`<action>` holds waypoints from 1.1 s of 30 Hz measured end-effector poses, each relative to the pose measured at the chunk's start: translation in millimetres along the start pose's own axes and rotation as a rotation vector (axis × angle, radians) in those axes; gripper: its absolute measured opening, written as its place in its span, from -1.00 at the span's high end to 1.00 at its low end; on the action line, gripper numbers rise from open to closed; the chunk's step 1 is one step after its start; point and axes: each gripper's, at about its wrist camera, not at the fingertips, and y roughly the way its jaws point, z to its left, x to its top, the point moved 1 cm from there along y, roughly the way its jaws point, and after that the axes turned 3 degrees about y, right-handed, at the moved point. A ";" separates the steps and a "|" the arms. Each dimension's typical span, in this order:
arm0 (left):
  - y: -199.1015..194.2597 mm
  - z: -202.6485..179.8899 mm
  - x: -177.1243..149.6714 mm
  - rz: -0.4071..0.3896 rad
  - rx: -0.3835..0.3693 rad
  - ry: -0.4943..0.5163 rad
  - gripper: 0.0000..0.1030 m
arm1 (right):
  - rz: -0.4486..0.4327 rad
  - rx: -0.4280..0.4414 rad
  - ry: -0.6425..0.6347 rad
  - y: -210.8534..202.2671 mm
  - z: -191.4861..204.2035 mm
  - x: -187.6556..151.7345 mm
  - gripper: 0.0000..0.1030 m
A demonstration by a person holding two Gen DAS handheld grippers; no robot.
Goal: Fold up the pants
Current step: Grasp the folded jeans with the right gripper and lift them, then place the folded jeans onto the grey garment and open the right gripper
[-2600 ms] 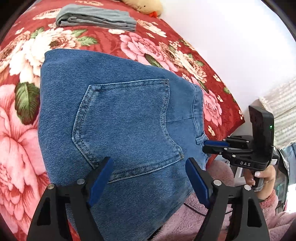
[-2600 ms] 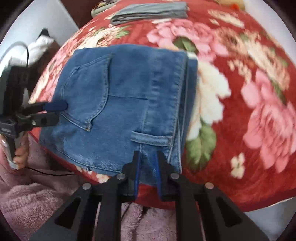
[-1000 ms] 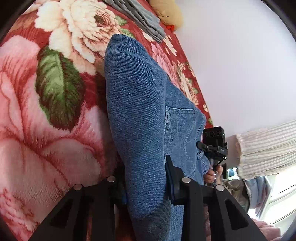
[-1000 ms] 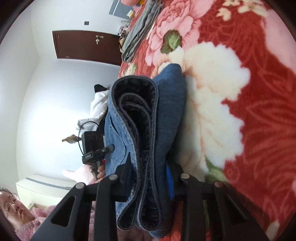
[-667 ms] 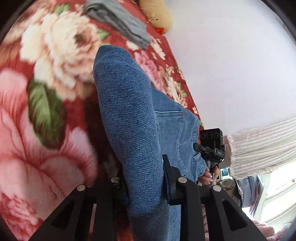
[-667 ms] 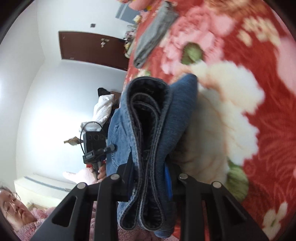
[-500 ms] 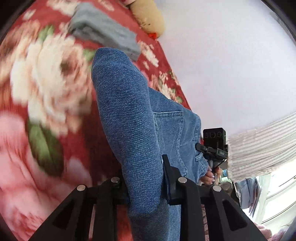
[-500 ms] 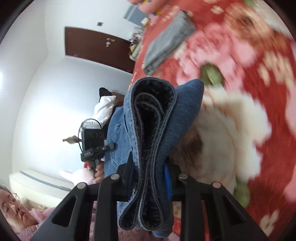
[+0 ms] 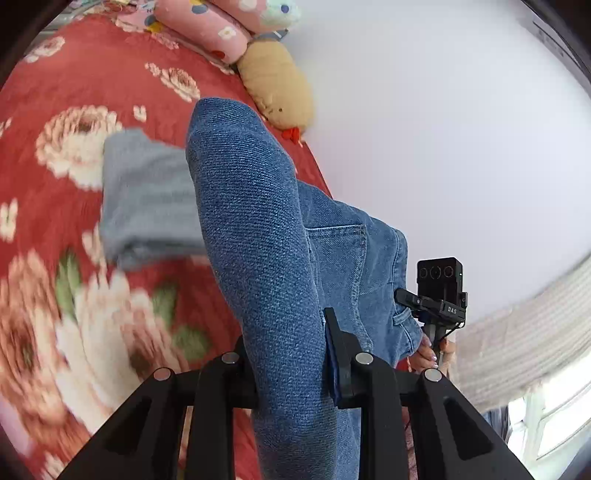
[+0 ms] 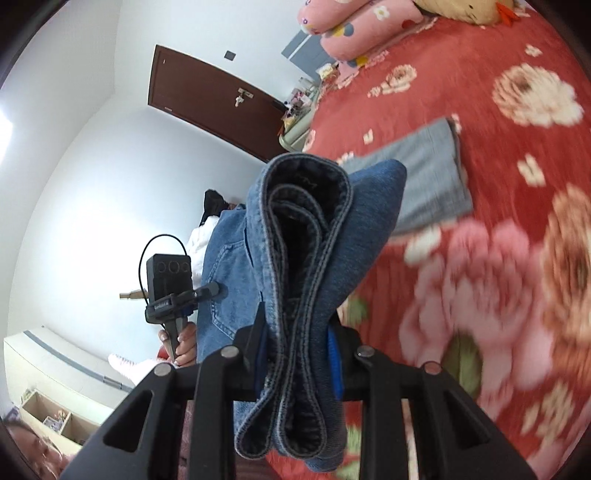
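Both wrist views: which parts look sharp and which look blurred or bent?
Left wrist view: the folded blue denim jeans and left tongs are sharp; the red floral blanket and folded grey garment are motion-smeared. Right wrist view: jeans sharp, blanket smeared, and the brown door bows from the fisheye.

Folded jeans (image 9: 266, 258) sit between L gripper (image 9: 291, 363) fingers, other end between R gripper (image 10: 297, 352) fingers, bundle up off bed (image 9: 55, 92). Fwd of both grippers: folded garment (image 10: 424, 177) lying on bed, partly behind jeans. Further fwd at head of bed: pillows (image 10: 354, 29), plush toy (image 9: 277, 85) beside them.
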 end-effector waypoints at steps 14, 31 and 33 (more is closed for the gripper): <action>65.7 122.5 137.3 -0.045 0.009 -0.105 0.56 | -0.006 -0.054 0.010 87.8 -58.5 163.3 0.40; 141.9 234.9 142.7 0.033 0.103 -0.181 0.45 | 0.066 -0.219 0.120 153.4 -170.2 192.4 0.40; 139.6 234.9 141.1 0.016 0.122 -0.175 0.42 | 0.058 -0.249 0.087 153.3 -163.4 191.2 0.32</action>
